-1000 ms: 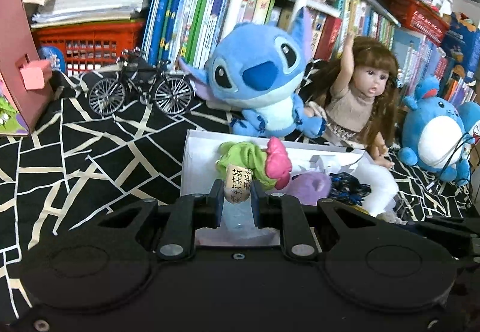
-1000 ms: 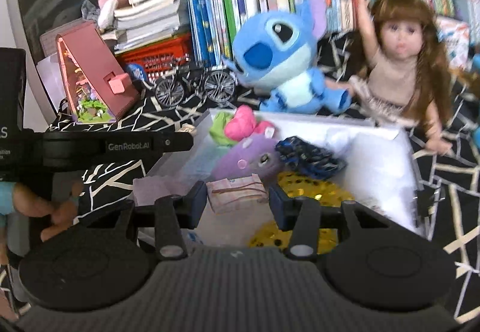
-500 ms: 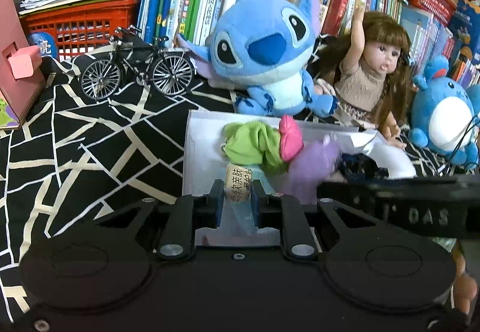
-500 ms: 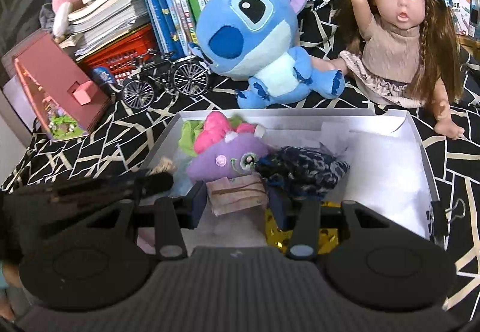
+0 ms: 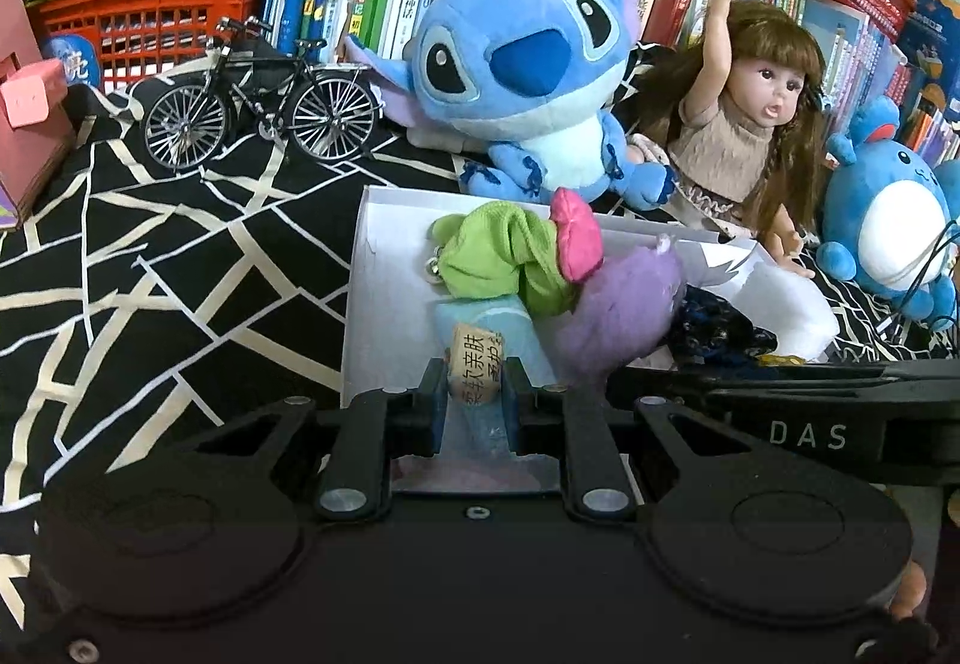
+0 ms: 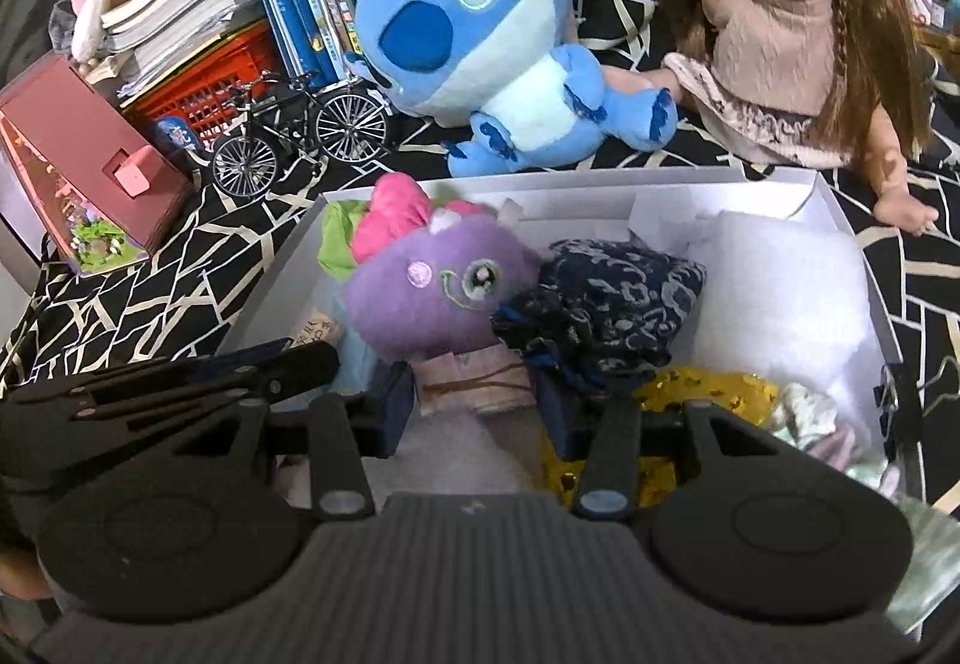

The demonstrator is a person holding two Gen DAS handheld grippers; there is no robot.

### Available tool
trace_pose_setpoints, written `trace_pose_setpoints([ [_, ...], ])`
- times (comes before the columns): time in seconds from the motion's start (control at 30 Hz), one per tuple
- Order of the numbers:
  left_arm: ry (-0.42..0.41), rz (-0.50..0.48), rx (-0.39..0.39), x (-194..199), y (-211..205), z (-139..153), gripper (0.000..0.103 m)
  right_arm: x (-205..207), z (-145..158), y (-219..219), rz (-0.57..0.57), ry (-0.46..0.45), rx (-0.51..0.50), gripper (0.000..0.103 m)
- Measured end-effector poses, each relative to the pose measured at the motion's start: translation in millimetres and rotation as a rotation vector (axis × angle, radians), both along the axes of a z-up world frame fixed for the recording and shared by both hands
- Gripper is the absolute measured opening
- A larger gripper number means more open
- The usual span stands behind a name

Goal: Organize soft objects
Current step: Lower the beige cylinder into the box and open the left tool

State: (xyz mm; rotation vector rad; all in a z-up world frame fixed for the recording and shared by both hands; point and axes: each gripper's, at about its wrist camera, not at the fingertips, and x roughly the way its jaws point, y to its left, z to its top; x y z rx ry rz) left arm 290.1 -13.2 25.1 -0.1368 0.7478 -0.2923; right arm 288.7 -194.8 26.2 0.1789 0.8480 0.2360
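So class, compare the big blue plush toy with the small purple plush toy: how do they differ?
The blue plush toy sits upright on the patterned cloth outside the white box; the purple plush toy lies inside it, packed among other soft things, and looks far smaller. Both are soft, with stitched faces.

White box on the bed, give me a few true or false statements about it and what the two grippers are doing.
1. The left gripper is shut on a light blue pack with a tan label. True.
2. The right gripper is empty. False: it holds a small pinkish folded bundle.
3. The purple plush lies inside the white box. True.
4. The blue plush sits in the box. False: it sits behind it.
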Motion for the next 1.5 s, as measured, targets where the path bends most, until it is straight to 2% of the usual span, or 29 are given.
trace_pose_setpoints([
  [0.67, -0.013, 0.006, 0.004, 0.0, 0.3, -3.8, 0.018, -1.9, -7.5, 3.4, -0.004, -0.017, -0.002, 0.051],
  [1.17, -0.015, 0.011, -0.002, -0.9, 0.0, -3.6, 0.018, -3.1, -7.2, 4.3, 0.006, -0.034, -0.018, 0.059],
  [1.5, -0.038, 0.010, -0.013, -10.0, 5.0, 5.7, 0.026, -11.3, 3.4, 5.1, 0.008, -0.059, -0.019, 0.063],
])
